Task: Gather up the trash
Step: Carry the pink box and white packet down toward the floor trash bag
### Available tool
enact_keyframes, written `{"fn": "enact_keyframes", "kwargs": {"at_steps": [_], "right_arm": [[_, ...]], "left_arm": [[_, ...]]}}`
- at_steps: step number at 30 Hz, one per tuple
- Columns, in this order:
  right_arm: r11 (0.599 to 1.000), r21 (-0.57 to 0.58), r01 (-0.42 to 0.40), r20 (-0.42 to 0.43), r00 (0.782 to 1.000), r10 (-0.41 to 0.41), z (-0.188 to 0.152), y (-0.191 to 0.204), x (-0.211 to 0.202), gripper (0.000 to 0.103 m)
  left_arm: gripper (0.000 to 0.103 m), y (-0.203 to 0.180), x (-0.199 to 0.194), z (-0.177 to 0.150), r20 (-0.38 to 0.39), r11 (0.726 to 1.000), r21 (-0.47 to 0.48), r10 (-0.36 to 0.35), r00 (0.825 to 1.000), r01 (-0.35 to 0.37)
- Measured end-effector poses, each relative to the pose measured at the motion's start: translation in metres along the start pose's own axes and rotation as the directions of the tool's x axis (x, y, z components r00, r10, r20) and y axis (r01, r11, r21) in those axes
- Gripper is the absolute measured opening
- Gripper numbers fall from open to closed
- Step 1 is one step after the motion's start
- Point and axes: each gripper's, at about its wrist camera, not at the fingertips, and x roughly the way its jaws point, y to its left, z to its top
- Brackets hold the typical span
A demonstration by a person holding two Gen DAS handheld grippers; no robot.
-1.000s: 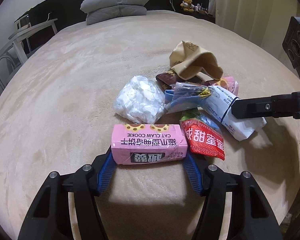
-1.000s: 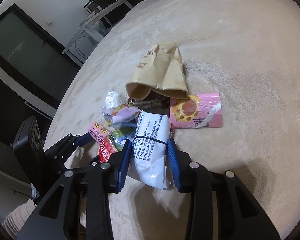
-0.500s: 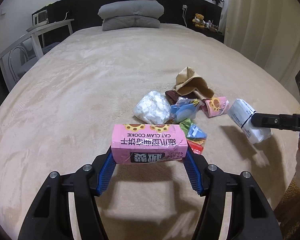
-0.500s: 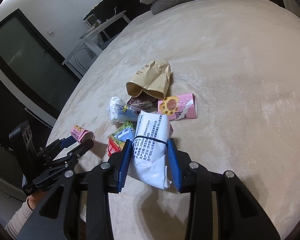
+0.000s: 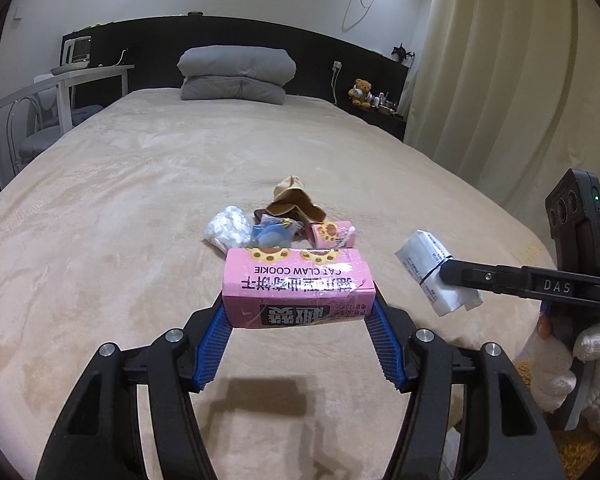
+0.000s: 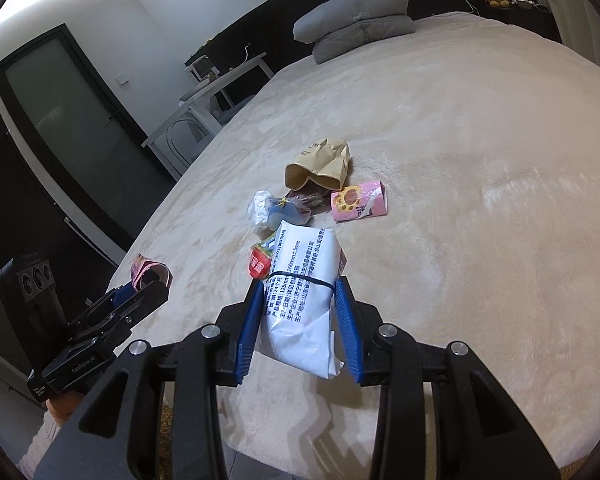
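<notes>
My left gripper [image 5: 298, 320] is shut on a pink cat claw cookie box [image 5: 296, 286], held above the near end of the beige bed [image 5: 140, 208]. My right gripper [image 6: 300, 312] is shut on a white printed packet [image 6: 300, 292] with a black band, also lifted; the packet shows in the left wrist view [image 5: 436, 276]. A trash pile stays on the bed: a tan paper bag [image 6: 320, 162], a second pink cookie wrapper [image 6: 358, 200], a clear bag of white bits [image 5: 228, 226], a blue wrapper [image 5: 274, 232] and a red packet [image 6: 258, 264].
Grey folded pillows [image 5: 236, 74] lie at the head of the bed. A white table and chair [image 5: 56, 100] stand on the left, curtains [image 5: 500, 60] on the right. A dark door [image 6: 68, 120] is beyond the bed's left side. The bed's near edge is just below both grippers.
Both grippers have lifted and pulled back from the pile toward the near bed edge, each still holding its item. The pile now looks smaller and farther away.
</notes>
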Motion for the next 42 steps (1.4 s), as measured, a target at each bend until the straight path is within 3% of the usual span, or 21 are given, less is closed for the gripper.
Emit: {"fn": "enact_keyframes", "kwargs": {"at_steps": [23, 34, 42], "right_arm": [[1.0, -0.027, -0.006, 0.072, 0.997, 0.008, -0.128, 0.028, -0.102, 0.037], [0.999, -0.019, -0.05, 0.077, 0.996, 0.052, -0.16, 0.034, -0.132, 0.037], [0.998, -0.012, -0.065, 0.033, 0.997, 0.065, -0.17, 0.036, -0.128, 0.037]], "left_arm": [[0.062, -0.059, -0.102, -0.101, 0.063, 0.996, -0.051, -0.064, 0.996, 0.067], [0.062, -0.075, -0.126, -0.132, 0.032, 0.991, -0.074, -0.106, 0.994, 0.108], [0.062, -0.077, -0.121, -0.144, -0.019, 0.982, -0.113, -0.154, 0.988, 0.15]]}}
